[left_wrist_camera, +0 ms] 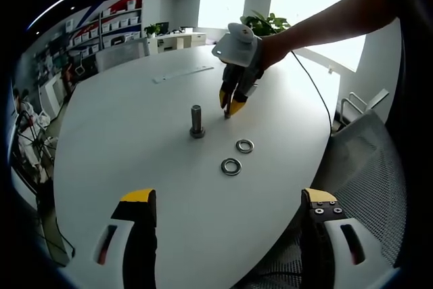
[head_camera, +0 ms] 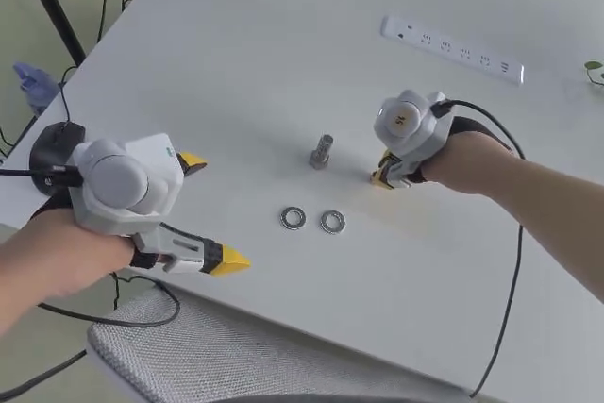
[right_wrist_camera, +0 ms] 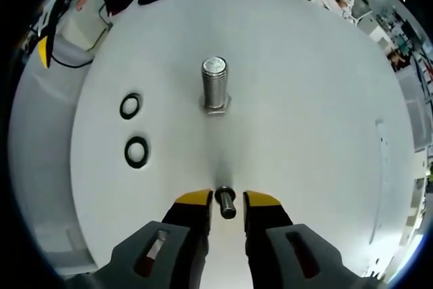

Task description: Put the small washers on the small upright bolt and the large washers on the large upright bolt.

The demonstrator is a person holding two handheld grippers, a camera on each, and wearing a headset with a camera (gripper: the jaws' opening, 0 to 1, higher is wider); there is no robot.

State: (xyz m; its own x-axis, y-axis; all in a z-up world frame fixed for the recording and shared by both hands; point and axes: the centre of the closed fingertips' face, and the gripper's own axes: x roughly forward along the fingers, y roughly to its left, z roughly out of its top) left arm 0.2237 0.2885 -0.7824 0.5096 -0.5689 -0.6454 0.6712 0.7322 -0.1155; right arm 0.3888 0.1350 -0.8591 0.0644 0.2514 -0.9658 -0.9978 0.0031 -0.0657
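- The left gripper (head_camera: 215,210) hangs over the near edge of the white surface (head_camera: 236,54), its yellow-tipped jaws wide apart.
- The right gripper (head_camera: 382,177) points down, tips at the surface, just right of the large upright bolt (head_camera: 322,152).
- Two washers (head_camera: 293,218) (head_camera: 332,222) lie flat side by side, nearer than the bolt.
- A white power strip (head_camera: 453,48) lies at the far side.

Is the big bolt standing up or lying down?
Standing up. The large bolt rests on its wide head on the table, with its threaded shaft pointing straight up and nothing touching it.
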